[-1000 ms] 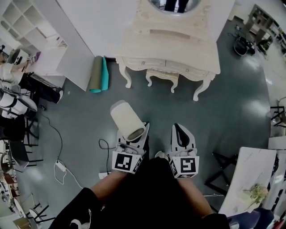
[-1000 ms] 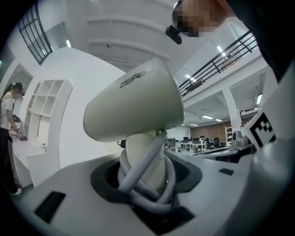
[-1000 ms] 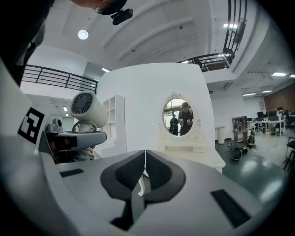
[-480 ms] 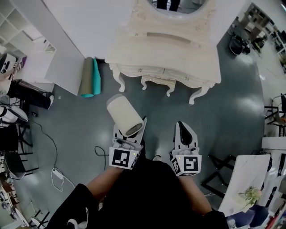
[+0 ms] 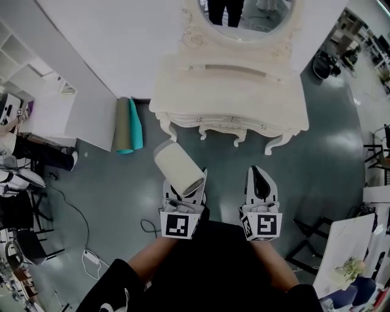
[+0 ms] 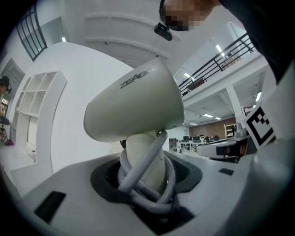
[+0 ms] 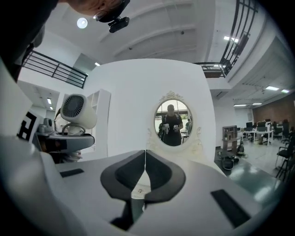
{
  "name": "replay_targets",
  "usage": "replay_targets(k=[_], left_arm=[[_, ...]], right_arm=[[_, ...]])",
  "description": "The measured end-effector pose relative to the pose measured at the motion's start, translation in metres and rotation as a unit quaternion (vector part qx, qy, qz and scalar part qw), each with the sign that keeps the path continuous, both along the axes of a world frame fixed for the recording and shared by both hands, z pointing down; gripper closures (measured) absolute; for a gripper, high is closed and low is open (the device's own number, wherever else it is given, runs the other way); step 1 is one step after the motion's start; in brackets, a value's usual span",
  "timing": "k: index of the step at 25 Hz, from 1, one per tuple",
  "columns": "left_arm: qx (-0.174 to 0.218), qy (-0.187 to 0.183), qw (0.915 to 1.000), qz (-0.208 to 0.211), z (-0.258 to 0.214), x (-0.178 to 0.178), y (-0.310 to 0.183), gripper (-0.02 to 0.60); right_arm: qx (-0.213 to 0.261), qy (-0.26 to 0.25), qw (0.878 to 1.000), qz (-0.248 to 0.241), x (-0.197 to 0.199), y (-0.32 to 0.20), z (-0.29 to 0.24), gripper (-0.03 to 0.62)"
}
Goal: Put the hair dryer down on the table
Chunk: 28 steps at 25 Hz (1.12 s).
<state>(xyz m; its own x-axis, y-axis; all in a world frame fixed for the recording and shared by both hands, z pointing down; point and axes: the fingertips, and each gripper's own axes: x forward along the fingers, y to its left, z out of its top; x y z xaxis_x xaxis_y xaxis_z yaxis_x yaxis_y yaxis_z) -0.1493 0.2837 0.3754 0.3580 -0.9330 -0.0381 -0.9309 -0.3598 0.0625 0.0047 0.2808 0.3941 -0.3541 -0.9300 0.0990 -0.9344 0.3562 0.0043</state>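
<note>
A cream hair dryer (image 5: pixel 178 166) stands up out of my left gripper (image 5: pixel 185 190), whose jaws are shut on its handle (image 6: pixel 144 161) with the grey cord (image 6: pixel 146 184) wound round it. Its barrel (image 6: pixel 133 108) points up and to the left in the left gripper view. My right gripper (image 5: pixel 261 187) is held beside it, its jaws shut together with nothing between them (image 7: pixel 144 177). Both are held above the grey floor, a little short of the cream dressing table (image 5: pixel 228 85). The right gripper view shows the dryer (image 7: pixel 77 112) at its left.
An oval mirror (image 5: pixel 247 13) stands at the back of the dressing table and reflects a person. Rolled mats (image 5: pixel 128 125) lie on the floor to the table's left. White shelving (image 5: pixel 36 100) is at the far left, a marble-topped table (image 5: pixel 341 250) at the right.
Both grippers and the dryer have come closer to the dressing table, which now fills more of the head view. The grip on the dryer is unchanged.
</note>
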Motion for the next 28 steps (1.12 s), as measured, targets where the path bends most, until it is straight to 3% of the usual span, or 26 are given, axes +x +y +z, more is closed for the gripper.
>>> replay_targets(k=[11,15,28], left_arm=[[-0.027,0.016,0.9988,0.037,0.015,-0.015,-0.053,0.370],[-0.040,0.013,0.9981,0.045,0.026,-0.023,-0.068,0.370],[-0.037,0.009,0.9975,0.061,0.043,-0.042,-0.096,0.370]], right_arm=[[-0.024,-0.012,0.999,0.032,-0.015,-0.054,0.012,0.576],[-0.017,0.009,0.999,0.048,-0.016,-0.070,0.006,0.576],[-0.036,0.006,0.997,0.064,-0.021,-0.081,0.021,0.576]])
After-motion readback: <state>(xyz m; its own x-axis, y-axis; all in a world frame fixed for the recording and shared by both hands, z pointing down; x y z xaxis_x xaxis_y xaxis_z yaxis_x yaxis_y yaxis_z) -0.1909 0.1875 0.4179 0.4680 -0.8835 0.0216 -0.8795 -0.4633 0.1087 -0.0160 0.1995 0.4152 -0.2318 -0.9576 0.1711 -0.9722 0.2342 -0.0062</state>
